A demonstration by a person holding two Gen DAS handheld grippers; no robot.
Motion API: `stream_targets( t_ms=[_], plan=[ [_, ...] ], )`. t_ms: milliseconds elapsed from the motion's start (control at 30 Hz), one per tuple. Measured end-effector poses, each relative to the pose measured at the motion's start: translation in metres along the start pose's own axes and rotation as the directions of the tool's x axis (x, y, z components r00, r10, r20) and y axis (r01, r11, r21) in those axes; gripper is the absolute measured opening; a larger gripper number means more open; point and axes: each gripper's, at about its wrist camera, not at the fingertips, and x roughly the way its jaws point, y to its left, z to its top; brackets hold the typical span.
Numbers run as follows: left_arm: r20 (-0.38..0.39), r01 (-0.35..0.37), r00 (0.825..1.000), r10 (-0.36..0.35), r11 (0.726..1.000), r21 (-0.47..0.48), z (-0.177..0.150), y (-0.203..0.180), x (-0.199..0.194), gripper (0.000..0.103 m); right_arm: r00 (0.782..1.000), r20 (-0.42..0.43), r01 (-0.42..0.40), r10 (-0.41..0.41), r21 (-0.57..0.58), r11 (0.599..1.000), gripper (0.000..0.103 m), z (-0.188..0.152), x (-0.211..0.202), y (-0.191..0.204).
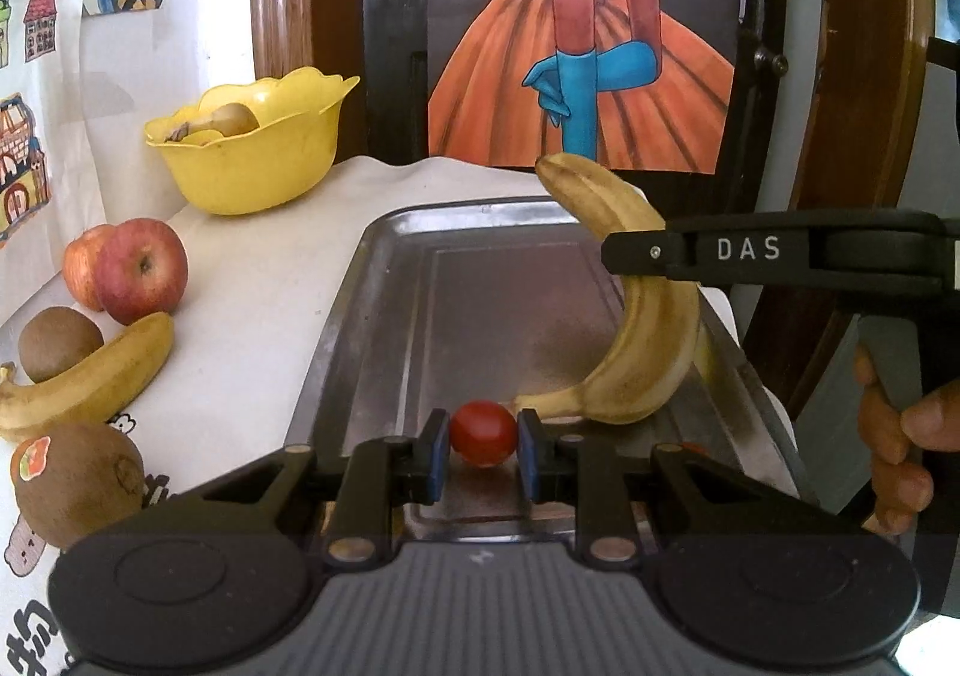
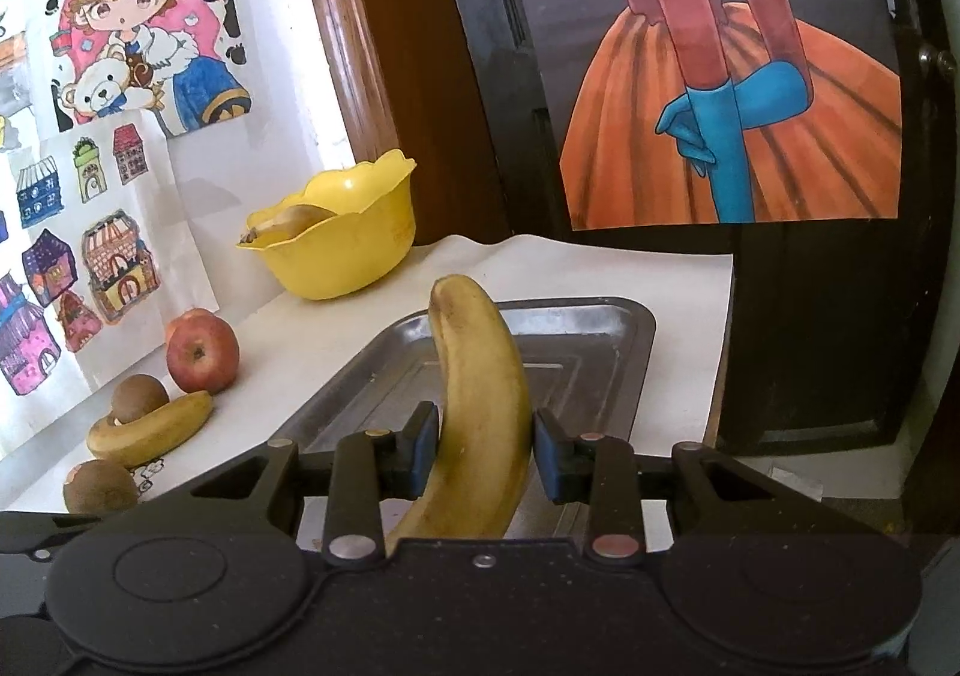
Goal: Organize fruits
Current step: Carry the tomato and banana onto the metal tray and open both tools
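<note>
The left gripper (image 1: 483, 445) is closed on a cherry tomato (image 1: 483, 432), low over the near end of the metal tray (image 1: 384, 316). The right gripper (image 2: 483, 451) pinches a banana (image 2: 480, 406) over the tray's right side, its stem end touching the tray just right of the tomato.

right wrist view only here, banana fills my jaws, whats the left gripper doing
Observer: The left gripper is shut on a small red tomato, over the near end of the metal tray.
Operator: does my banana touch the tray
Observer: Its stem end rests on the tray floor right beside the tomato; the banana stands up from there in the right gripper.
Operator: any label on the near kiwi
Observer: Yes, the near kiwi has an orange sticker.
</note>
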Motion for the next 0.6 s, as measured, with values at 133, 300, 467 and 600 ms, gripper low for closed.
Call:
stream_targets(
  t_ms=[133,300,467,600],
  plan=[
    [-0.003,-0.012,1.000,0.012,1.000,0.001,0.000,0.000,0.000,0.026,1.000,-0.019,0.014,-0.015,-0.015,1.000,0.039,-0.003,0.006,0.003],
    [-0.003,-0.017,1.000,0.017,1.000,-0.006,0.001,0.001,-0.002,0.043,1.000,0.013,0.016,-0.015,-0.034,0.999,0.047,-0.002,0.001,0.007],
    [0.044,-0.023,0.999,0.024,0.999,-0.037,0.006,0.005,-0.019,0.069,0.998,0.059,0.036,-0.034,-0.042,0.998,0.062,0.003,-0.017,0.010],
    [0.091,-0.038,0.995,0.044,0.997,-0.065,0.010,0.012,-0.041,0.086,0.993,0.105,0.059,-0.056,-0.033,0.998,0.072,0.009,-0.041,0.014]
  ],
)
